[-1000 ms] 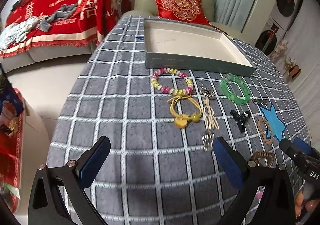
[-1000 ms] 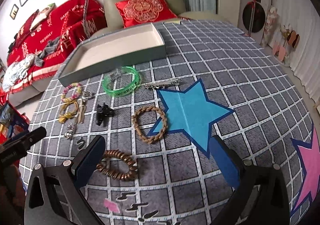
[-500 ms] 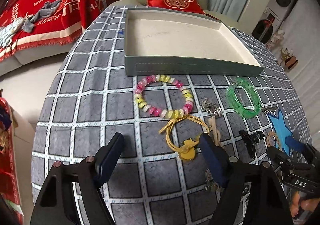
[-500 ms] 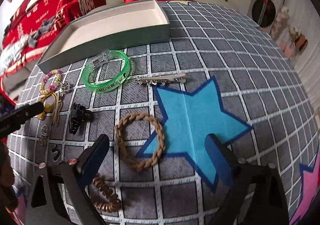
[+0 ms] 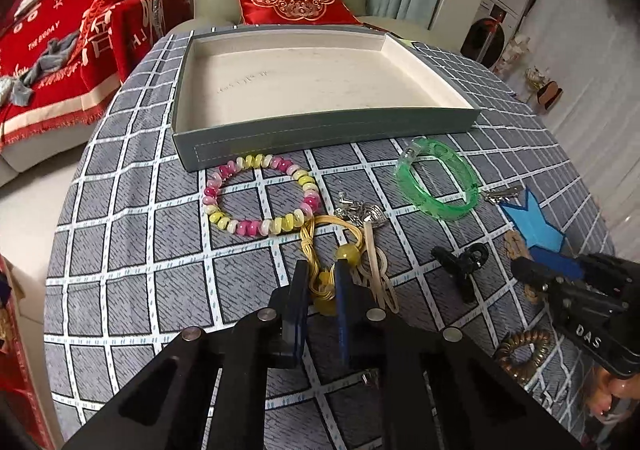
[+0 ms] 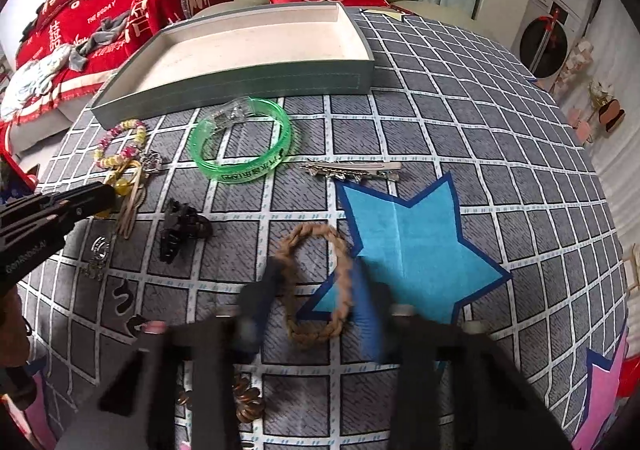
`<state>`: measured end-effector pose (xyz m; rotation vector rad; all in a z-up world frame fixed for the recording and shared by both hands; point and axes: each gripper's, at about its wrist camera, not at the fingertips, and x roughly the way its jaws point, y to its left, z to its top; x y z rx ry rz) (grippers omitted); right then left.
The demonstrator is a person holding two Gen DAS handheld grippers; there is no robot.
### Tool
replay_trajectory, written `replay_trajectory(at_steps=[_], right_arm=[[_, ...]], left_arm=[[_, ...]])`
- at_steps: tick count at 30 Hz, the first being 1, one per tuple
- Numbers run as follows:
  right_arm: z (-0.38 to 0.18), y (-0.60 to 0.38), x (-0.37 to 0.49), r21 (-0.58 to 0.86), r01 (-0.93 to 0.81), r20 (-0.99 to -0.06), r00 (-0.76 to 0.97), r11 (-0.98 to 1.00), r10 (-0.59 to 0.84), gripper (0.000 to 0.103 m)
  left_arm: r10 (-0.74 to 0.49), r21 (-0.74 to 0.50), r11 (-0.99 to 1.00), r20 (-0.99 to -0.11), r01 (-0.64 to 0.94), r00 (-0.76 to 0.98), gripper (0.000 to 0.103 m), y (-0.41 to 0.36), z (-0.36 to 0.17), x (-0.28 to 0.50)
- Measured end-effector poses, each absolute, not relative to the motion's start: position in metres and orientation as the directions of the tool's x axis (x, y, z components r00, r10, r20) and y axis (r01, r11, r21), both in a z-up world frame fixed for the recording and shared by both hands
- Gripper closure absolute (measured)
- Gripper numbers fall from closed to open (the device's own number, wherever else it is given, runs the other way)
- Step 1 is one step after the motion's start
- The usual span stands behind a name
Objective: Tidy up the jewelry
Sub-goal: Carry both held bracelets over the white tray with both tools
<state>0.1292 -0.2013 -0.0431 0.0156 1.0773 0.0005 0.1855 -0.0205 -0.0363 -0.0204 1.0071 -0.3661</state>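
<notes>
Nothing is sorted yet: the grey-green tray at the far side of the worktop has a bare cream floor, and every piece still lies on the checked cloth in front of it. The first pickups look under way. The left claw has just been closing and its blue pads now pinch the yellow cord bracelet by its knotted end, just below the pink-and-yellow bead bracelet. The right claw has also just been closing, around the braided tan bracelet lying on the edge of the blue star; the view is blurred, so whether its pads actually press the braid I cannot tell. Untouched are the green bangle, silver hair clip, black claw clip, a silver charm, a pale hairpin and a brown coil hair tie. By my reckoning almost the whole job remains.
</notes>
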Motion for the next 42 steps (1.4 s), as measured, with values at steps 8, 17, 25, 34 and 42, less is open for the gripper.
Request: replay_trajectory(at_steps=[8, 17, 25, 34, 42], right_arm=[[-0.028, -0.213, 0.118, 0.131, 0.024, -0.857, 0.505, 0.991, 0.101, 0.090], [0.007, -0.211, 0.115, 0.194, -0.015, -0.813, 0.557, 0.981, 0.169, 0.090], [0.041, -0.211, 0.147, 0.218, -0.049, -0.786, 0.583, 0.975, 0.205, 0.090], [0.078, -0.202, 0.218, 0.229, -0.106, -0.758, 0.603, 0.967, 0.246, 0.090], [0.069, -0.198, 0.297, 0.240, -0.104, -0.766, 0.591, 0.965, 0.254, 0.090]], left_arm=[[-0.364, -0.253, 0.927, -0.788, 0.278, 0.497, 0.076, 0.000, -0.016, 0.170], [-0.396, -0.275, 0.915, -0.748, 0.293, 0.532, 0.076, 0.012, 0.019, 0.167], [-0.419, -0.277, 0.906, -0.700, 0.321, 0.579, 0.076, 0.013, 0.063, 0.194], [-0.393, -0.243, 0.917, -0.676, 0.316, 0.623, 0.076, 0.004, 0.093, 0.253], [-0.324, -0.212, 0.945, -0.699, 0.249, 0.637, 0.076, -0.005, 0.075, 0.328]])
